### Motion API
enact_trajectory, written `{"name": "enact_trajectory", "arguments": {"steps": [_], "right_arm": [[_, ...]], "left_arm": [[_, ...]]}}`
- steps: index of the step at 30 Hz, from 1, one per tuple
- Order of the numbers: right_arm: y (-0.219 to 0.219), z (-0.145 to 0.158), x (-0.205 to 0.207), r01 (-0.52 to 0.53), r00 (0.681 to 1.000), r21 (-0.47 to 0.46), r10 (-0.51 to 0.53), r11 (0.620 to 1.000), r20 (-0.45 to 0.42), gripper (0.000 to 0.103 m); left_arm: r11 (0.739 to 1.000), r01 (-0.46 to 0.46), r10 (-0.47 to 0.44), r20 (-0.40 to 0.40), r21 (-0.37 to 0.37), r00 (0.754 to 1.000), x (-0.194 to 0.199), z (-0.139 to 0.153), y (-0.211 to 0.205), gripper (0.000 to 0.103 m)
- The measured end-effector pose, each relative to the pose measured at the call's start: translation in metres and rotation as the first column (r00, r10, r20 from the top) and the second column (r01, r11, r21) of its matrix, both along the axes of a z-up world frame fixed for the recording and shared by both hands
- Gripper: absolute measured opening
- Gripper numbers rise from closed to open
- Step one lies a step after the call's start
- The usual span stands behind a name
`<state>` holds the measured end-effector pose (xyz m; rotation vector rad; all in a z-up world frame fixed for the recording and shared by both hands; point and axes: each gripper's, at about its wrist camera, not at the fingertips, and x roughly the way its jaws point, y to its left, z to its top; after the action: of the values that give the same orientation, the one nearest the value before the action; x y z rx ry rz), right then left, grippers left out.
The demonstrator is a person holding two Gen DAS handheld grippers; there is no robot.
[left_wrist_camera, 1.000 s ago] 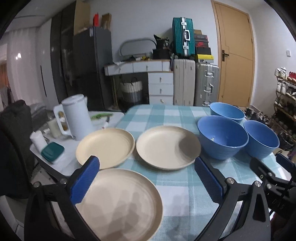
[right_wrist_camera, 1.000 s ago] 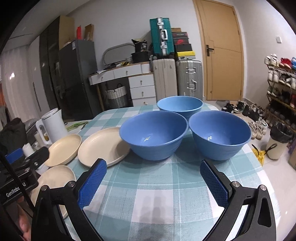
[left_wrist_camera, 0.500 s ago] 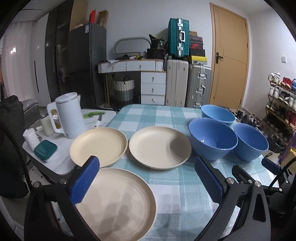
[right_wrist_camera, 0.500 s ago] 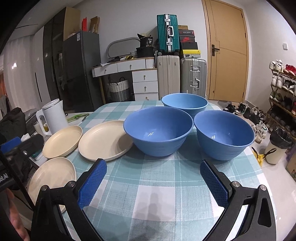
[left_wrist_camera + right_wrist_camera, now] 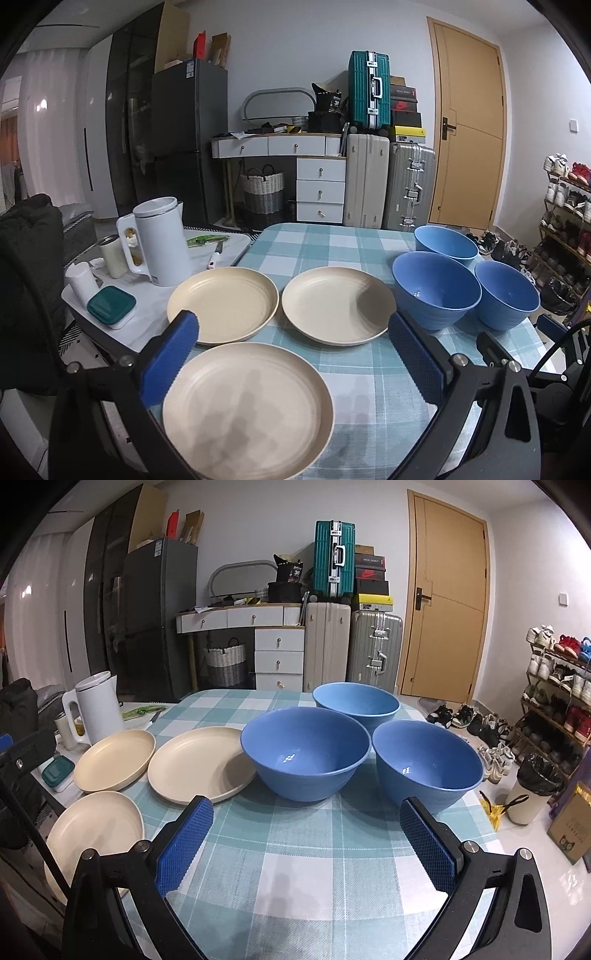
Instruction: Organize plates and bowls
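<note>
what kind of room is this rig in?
Most likely a lived-in home, a dining corner near the entry. A table in a checked cloth holds plates and bowls; suitcases are stacked by a drawer unit, and a shoe rack stands near the wooden door.

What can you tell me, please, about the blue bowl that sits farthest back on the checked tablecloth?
The farthest blue bowl is a plain, round, deep bowl of matte mid-blue, plastic or glazed ware by its look. It stands upright and looks empty, though its floor is partly hidden. It rests on the teal-and-white checked tablecloth behind the two nearer blue bowls, whose rims hide its base, so contact with them cannot be judged. Neither gripper is near it.
</note>
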<state>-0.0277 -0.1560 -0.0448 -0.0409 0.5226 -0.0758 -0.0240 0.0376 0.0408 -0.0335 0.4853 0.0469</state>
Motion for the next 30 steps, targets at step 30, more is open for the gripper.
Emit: {"name": "enact_trajectory", "arguments": {"steps": [30], "right_arm": [[0.016,0.001,0.000,-0.042,0.998,-0.030,0.041,0.999,-0.052,0.103]], "left_arm": [[0.999,-0.033,0.033,-0.007,-0.039,0.999,-0.007,0.008,0.017,0.103]]}}
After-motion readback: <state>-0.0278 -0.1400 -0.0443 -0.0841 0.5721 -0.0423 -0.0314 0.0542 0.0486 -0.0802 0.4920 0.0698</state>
